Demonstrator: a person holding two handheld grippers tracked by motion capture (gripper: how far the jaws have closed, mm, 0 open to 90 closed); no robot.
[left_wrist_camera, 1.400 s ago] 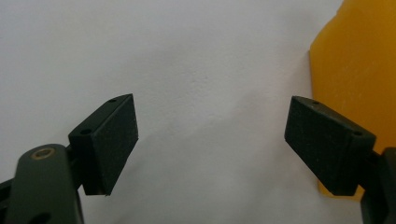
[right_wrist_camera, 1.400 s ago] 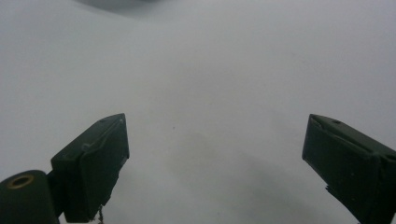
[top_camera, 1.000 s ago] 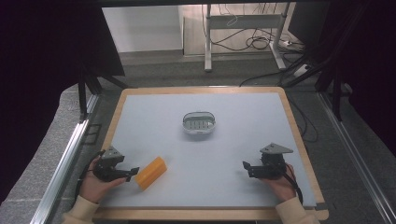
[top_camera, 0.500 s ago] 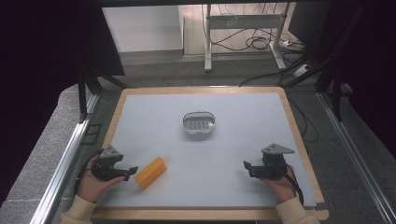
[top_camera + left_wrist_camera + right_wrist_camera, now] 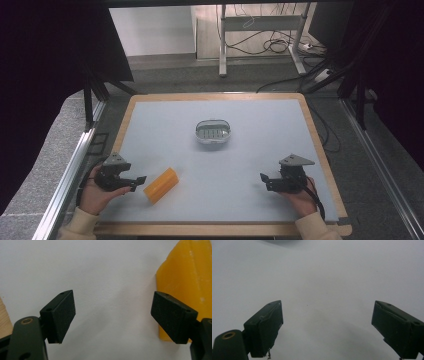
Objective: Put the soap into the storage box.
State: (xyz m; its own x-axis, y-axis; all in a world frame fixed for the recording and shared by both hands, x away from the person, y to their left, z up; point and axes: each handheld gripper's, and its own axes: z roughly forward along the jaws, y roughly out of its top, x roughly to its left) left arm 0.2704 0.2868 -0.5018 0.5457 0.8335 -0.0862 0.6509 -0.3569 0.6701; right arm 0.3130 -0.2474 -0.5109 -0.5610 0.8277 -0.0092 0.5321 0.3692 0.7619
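Observation:
A yellow-orange block [image 5: 161, 184] lies flat on the pale mat near the front left. My left gripper [image 5: 136, 182] rests on the mat just left of it, open, with its jaws pointing right at the block. In the left gripper view the block [image 5: 190, 282] sits behind the right jaw, and nothing is between the jaws of the left gripper [image 5: 112, 315]. A small oval grey dish [image 5: 214, 132] stands in the middle of the mat. My right gripper [image 5: 266, 181] lies at the front right, open and holding nothing; the right gripper [image 5: 327, 330] looks over bare mat.
The mat lies on a table with a wooden rim [image 5: 316, 135]. A metal rail [image 5: 70, 175] runs along the left side. A desk frame with cables [image 5: 260, 35] stands on the floor beyond the far edge.

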